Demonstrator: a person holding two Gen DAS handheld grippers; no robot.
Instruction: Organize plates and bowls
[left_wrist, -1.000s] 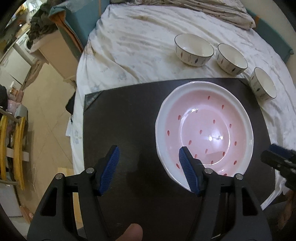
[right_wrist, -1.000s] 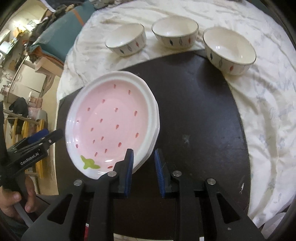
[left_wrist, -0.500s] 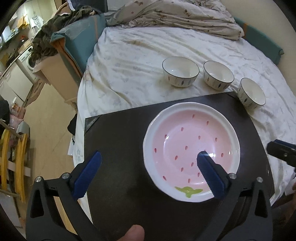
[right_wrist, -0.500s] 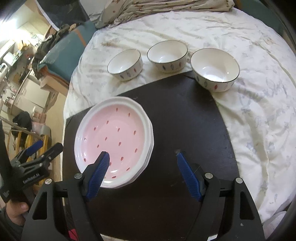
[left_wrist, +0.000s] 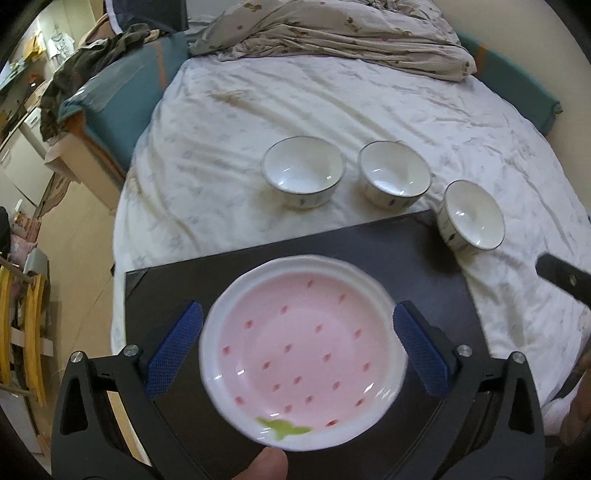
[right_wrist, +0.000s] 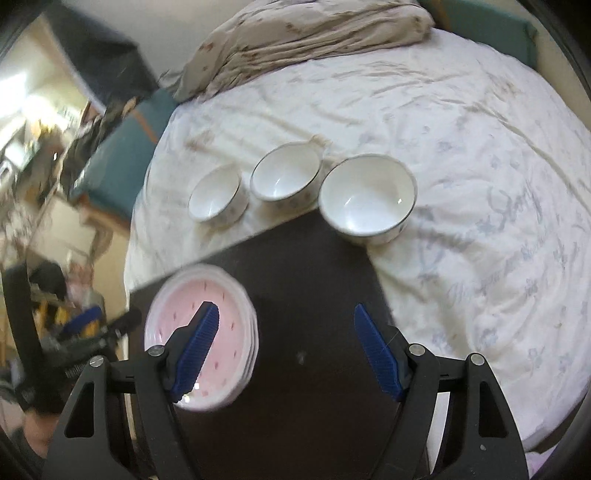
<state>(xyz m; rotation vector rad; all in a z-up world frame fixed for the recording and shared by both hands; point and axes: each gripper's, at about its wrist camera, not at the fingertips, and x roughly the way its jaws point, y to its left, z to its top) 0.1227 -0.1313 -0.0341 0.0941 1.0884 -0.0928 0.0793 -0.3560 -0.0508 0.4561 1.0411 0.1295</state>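
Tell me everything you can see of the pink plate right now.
The pink plate is round and glossy, ceramic by its look, with a wavy white rim, a pink well dotted with small red seed marks and a green leaf mark at its near edge. It lies flat and upright on the dark board. The right wrist view shows more rims under it, so it tops a stack. No gripper touches it.

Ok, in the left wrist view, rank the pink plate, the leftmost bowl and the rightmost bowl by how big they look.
1. Pink plate, clearly largest, though it is also nearest the camera.
2. Leftmost bowl.
3. Rightmost bowl, which looks a little smaller; it sits tilted near the edge of the fisheye picture, so the two bowls may really match.
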